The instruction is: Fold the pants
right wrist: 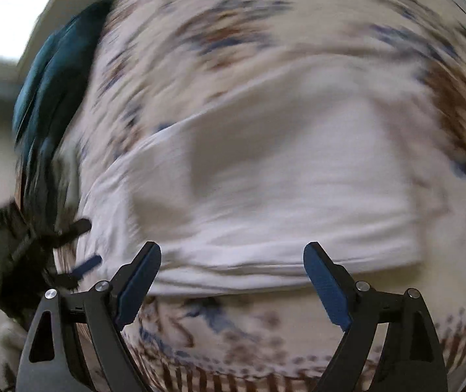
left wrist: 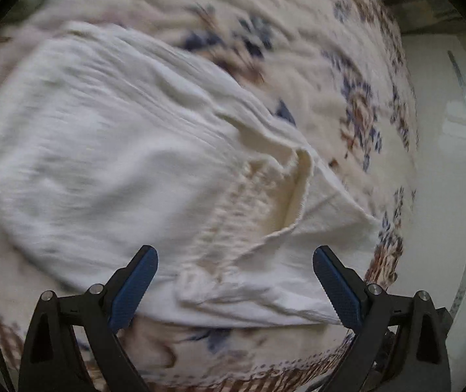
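Left gripper (left wrist: 235, 281): blue-padded fingers (left wrist: 134, 285) spread wide, nothing pinched, hovering just over the near hem of the cloth. Right gripper (right wrist: 232, 277): fingers (right wrist: 326, 285) also spread wide, nothing between them, above the near folded edge. Both views are motion-blurred, so detail is limited.

The off-white crinkled cotton pants (left wrist: 108, 150) lie on the cream tablecloth with blue and brown floral print (left wrist: 360, 111) that covers the worktop, towards its near edge. In the left view a seam and a loose flap stand up close to the fingers, with one corner reaching towards the worktop's right edge. In the right view the pants (right wrist: 265, 179) read as a compact, roughly rectangular stack with layered edges along the near side.

Judgement on progress: at least one fold looks done, and the bundle is already shortened and released. Left to do is probably another fold plus flattening the raised flap and wrinkles. I can't tell the exact layer count from the blur.

Surroundings: a dark teal fabric item (right wrist: 56, 81) sits at the worktop's far-left edge in the right view, well apart from the pants. The dark shape at that view's left, beside the pants' left end, looks like the other gripper. A pale floor lies beyond the right edge. Nothing blocks the next grasp.
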`<state>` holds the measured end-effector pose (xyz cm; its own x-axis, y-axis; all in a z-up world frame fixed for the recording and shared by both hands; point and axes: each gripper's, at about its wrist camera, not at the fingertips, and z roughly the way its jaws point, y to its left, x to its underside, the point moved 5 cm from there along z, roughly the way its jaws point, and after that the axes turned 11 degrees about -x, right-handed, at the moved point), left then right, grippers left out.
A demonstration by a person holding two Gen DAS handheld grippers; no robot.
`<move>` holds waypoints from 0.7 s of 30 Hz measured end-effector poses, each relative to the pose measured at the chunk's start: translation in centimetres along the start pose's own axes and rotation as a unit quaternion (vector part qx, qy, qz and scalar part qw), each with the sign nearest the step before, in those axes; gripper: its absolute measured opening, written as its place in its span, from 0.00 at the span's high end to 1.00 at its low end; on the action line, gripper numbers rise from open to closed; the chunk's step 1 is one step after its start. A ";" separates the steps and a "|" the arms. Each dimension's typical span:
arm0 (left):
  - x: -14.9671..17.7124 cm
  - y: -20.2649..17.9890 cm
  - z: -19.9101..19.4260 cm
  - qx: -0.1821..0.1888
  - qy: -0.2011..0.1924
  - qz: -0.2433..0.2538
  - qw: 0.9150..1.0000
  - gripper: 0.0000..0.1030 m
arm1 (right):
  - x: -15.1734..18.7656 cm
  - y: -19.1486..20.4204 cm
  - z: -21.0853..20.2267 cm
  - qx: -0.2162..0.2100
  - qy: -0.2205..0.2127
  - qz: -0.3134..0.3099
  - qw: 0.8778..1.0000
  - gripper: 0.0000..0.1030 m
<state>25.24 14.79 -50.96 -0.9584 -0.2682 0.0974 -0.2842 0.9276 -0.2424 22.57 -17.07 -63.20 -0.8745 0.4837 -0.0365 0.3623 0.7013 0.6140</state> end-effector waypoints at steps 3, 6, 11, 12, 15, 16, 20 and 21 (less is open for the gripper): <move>0.2 -2.9 1.6 -0.004 -0.003 0.030 1.000 0.08 | -0.9 -5.1 -0.5 0.004 -0.009 0.067 0.998 0.11; -0.2 -5.2 1.1 -0.029 -0.040 0.069 0.996 0.15 | -1.5 -7.4 -0.8 -0.015 -0.014 0.098 0.995 0.11; -0.4 -7.5 3.2 -0.054 -0.035 0.122 0.990 0.62 | -2.1 -7.8 -1.3 -0.010 -0.008 0.081 0.997 0.11; -0.5 -7.6 4.0 -0.068 -0.032 0.134 0.988 0.72 | -2.3 -7.9 -1.0 -0.009 -0.004 0.079 0.997 0.11; -0.2 -7.9 4.1 -0.076 -0.036 0.160 0.983 0.90 | -2.5 -7.9 -1.0 -0.008 -0.001 0.082 0.997 0.11; 0.1 -7.9 3.5 -0.077 -0.046 0.167 0.982 0.90 | -2.7 -7.8 -0.9 -0.009 -0.002 0.083 0.997 0.11; 2.1 -6.3 -0.1 -0.071 -0.062 0.167 0.982 0.90 | -3.3 -7.8 -1.6 -0.009 -0.012 0.080 0.997 0.11; 2.6 -5.5 -0.6 -0.070 -0.059 0.158 0.983 0.90 | -3.4 -7.9 -1.8 -0.007 -0.014 0.081 0.997 0.11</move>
<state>24.34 9.16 -48.82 -0.9969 0.0196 -0.0757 0.0277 0.9939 -0.1067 22.06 -25.16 -66.49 -0.7954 0.6045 0.0430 0.4934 0.6047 0.6252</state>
